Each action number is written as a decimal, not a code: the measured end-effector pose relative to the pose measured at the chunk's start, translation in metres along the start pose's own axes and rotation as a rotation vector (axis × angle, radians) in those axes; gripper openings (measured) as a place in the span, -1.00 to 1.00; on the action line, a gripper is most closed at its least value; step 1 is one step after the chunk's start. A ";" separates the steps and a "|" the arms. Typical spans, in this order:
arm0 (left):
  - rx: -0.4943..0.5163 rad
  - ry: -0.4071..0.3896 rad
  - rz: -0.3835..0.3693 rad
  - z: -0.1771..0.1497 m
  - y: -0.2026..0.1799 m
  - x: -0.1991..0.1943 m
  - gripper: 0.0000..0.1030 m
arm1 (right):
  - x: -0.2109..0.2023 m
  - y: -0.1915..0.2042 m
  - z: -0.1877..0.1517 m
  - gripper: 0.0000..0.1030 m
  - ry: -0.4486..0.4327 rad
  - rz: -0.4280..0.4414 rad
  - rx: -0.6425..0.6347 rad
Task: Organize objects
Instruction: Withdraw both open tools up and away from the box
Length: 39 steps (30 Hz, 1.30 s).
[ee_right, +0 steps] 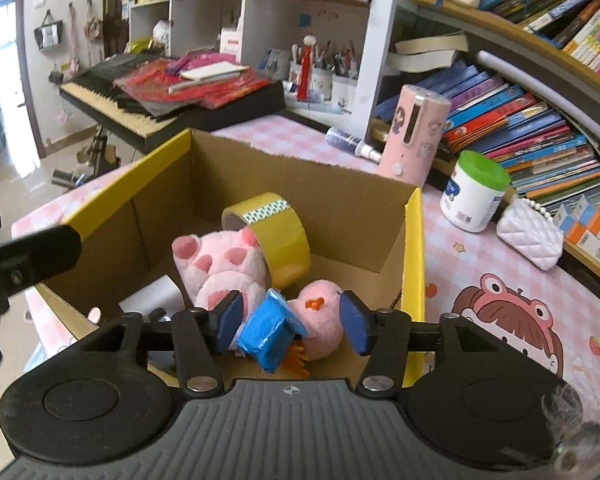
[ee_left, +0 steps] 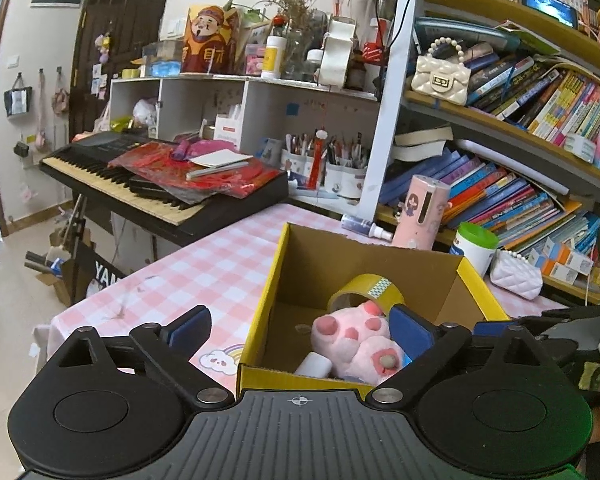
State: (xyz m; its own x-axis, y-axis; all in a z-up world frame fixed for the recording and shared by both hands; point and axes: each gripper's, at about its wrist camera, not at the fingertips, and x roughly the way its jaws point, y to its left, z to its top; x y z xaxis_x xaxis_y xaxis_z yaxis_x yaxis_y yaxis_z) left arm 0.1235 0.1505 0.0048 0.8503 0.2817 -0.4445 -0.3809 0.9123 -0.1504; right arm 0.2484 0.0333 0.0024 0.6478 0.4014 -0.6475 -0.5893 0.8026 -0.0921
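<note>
Open-topped brown cardboard box with yellow outer walls [ee_right: 414, 248] on a pink-and-white checked tablecloth [ee_left: 204, 268], holding several things. Inside: roll of yellow-brown packing tape [ee_right: 278, 236] standing on edge toward twelve o'clock, leaning on a pink plush paw with darker pink pads [ee_right: 216, 264]. At six o'clock of the tape, a small pink plush chick with orange beak and feet [ee_right: 320, 320], and touching it at nine o'clock a lump wrapped in shiny blue film [ee_right: 266, 330]. At eight o'clock of the paw, a white rounded object [ee_left: 314, 364], possibly a small box, half hidden by the wall.

Right gripper [ee_right: 296, 320] parted about halfway above the box, blue pads clear on either side of the blue lump and chick, pressing on neither. Left gripper [ee_left: 300, 328] spread wide across the box's near left wall, one pad outside over the cloth, the other inside beside the paw, nothing gripped.

Outside, at two o'clock of the box: pink cylindrical holder [ee_right: 414, 132], white jar with green lid [ee_right: 474, 192], white quilted purse [ee_right: 530, 236].
</note>
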 end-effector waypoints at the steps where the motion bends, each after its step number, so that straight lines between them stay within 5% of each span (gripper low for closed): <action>1: 0.000 -0.001 0.000 -0.001 0.001 -0.002 0.92 | -0.003 0.000 0.000 0.11 -0.007 -0.006 0.005; 18: -0.016 -0.020 -0.002 -0.010 0.020 -0.038 0.96 | -0.062 0.016 -0.020 0.58 -0.119 -0.132 0.079; 39: -0.004 0.055 0.024 -0.040 0.036 -0.079 0.96 | -0.102 0.067 -0.081 0.77 -0.045 -0.161 0.044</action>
State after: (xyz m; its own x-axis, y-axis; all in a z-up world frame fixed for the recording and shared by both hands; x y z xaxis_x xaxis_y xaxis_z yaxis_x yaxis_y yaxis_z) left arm 0.0284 0.1490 -0.0007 0.8196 0.2866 -0.4961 -0.4024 0.9043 -0.1423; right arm 0.1036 0.0101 0.0014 0.7536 0.2841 -0.5927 -0.4547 0.8766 -0.1579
